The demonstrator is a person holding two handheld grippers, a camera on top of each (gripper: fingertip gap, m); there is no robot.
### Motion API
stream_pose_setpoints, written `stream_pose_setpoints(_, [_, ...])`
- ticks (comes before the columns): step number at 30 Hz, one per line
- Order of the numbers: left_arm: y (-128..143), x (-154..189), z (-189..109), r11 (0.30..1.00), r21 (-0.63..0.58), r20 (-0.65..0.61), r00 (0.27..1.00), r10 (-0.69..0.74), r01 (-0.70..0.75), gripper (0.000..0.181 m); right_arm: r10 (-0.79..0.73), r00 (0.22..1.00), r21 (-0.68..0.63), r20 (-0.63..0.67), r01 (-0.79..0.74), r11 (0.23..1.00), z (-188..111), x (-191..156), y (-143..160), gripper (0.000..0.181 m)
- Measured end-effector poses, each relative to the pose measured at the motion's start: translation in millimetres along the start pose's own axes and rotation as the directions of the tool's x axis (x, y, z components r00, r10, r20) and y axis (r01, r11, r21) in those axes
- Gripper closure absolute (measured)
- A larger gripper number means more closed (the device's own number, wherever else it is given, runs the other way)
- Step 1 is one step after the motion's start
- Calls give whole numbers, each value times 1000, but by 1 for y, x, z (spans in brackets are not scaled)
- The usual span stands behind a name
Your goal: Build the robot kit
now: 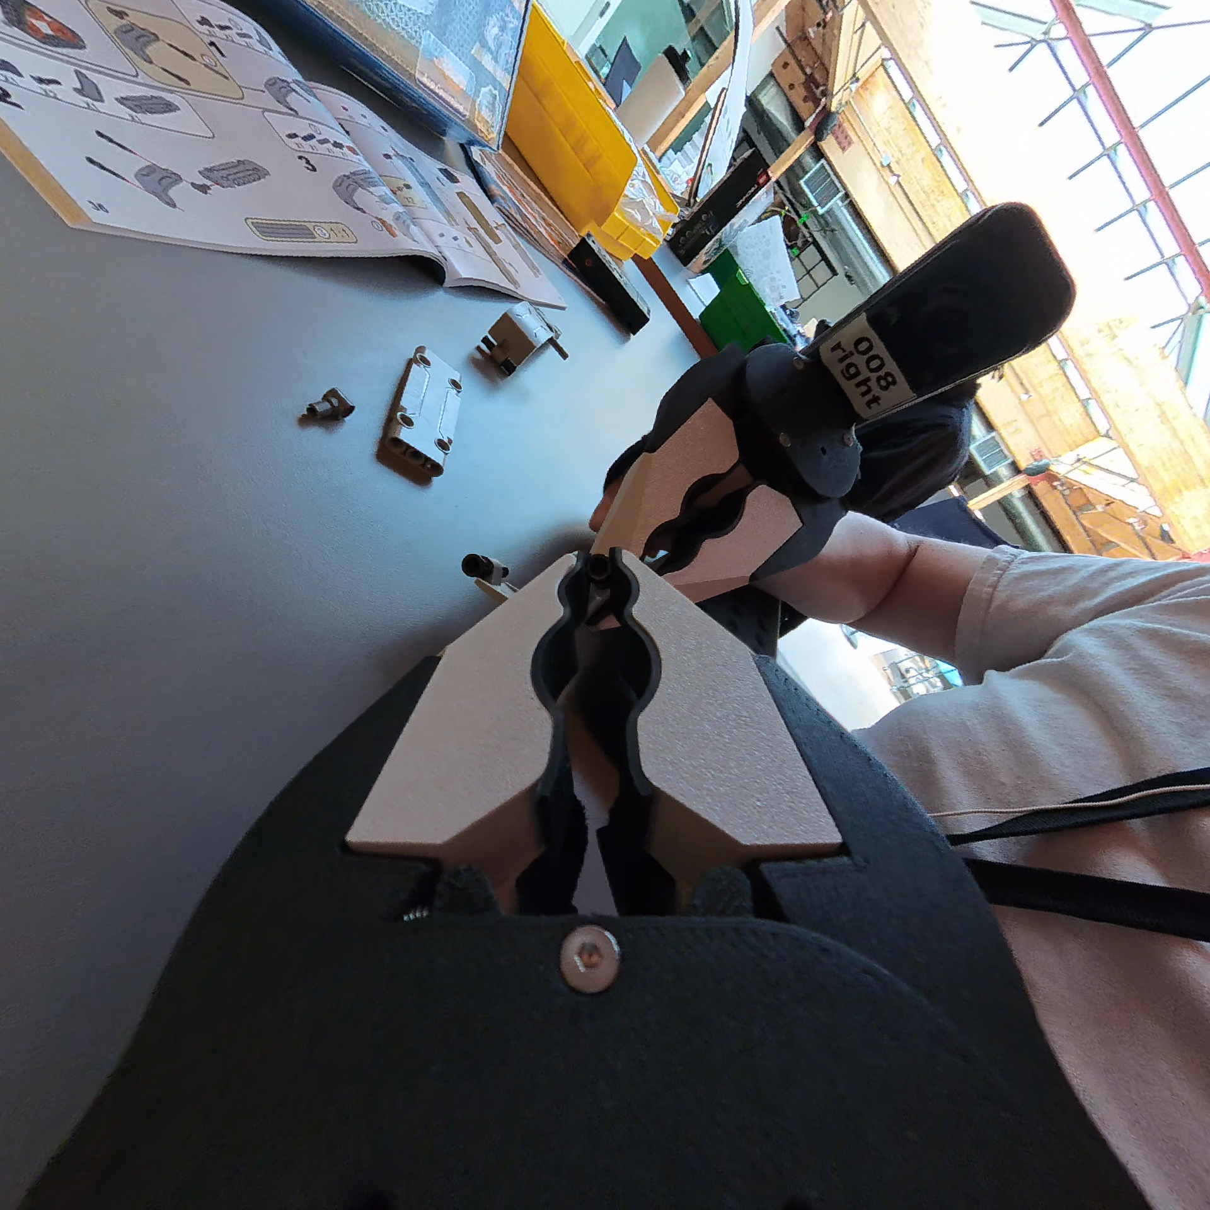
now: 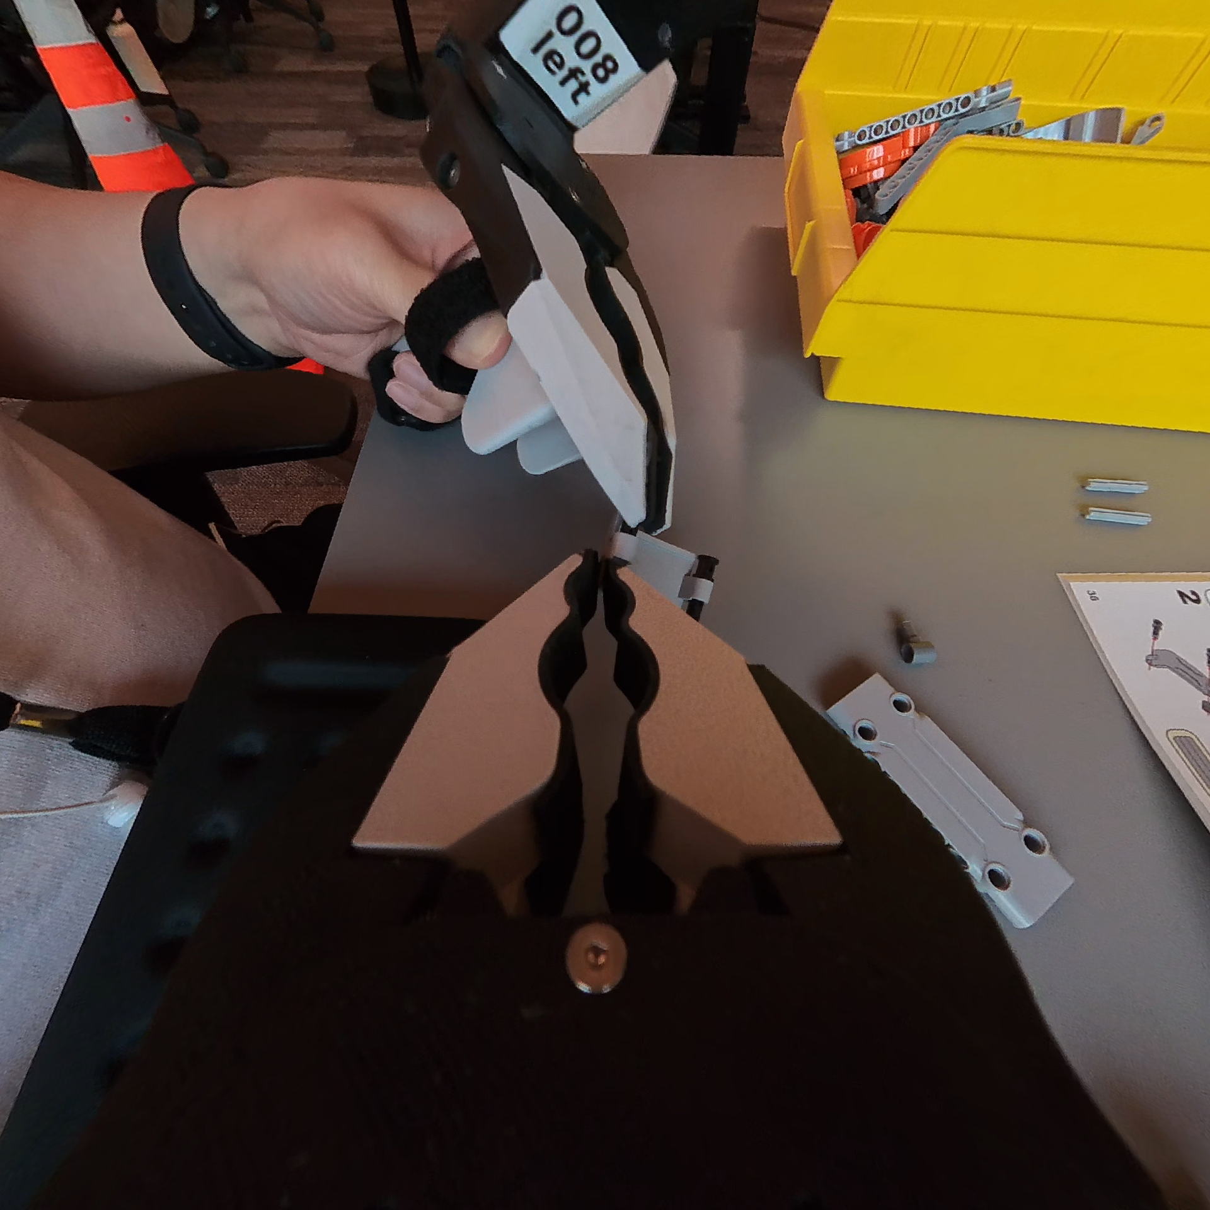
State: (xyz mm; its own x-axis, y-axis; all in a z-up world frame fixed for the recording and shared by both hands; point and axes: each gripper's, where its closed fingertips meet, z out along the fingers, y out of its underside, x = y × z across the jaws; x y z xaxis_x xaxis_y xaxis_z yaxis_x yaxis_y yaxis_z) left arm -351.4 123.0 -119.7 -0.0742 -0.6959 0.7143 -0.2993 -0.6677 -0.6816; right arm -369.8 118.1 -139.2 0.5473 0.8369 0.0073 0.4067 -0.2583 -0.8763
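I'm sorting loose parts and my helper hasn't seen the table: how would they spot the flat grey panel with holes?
On the grey table, look between the yellow plastic bin and the open instruction booklet. The flat grey rectangular panel lies there, far bigger than the small grey elbow connector beside it.

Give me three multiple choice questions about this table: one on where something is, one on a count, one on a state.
1. The flat grey plate lies: A on the floor; B atop a chair; C on the table.
2. The small grey rods near the yellow bin number: A two; B four; C six.
3. The left gripper is: A wide open; B lying flat on the table; C shut on a small grey part.
C, it rests on bare tabletop; A, a pair lies side by side; C, its tips pinch the part.
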Motion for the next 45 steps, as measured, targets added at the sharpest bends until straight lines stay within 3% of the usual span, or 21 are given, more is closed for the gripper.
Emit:
stream_pose_setpoints(12, [-5, 0, 1, 996, 62, -16, 998, -63, 64, 177, 24, 1000, 23, -5, -24, 999, -2, 3, -3, 181])
stream_pose_setpoints(22, [1, 3, 0, 1000, 9, -21, 999, -30, 30, 177, -73, 997, -9, -11, 73, 997, 0, -3, 0, 181])
stream_pose_setpoints(30, [6, 1, 1, 998, -29, 48, 998, 51, -50, 177, -117, 993, -44, -21, 116, 992, 2, -4, 4, 181])
stream_pose_setpoints(40, [1, -3, 2, 1000, 21, 66, 998, 9, -11, 176, -21, 1000, -28, -22, 20, 999, 2, 2, 3, 181])
stream_pose_setpoints(45, [5, -2, 7, 1000, -17, 63, 998, 12, -11, 176, -117, 993, -38, -8, 117, 992, 2, -5, 3, 181])
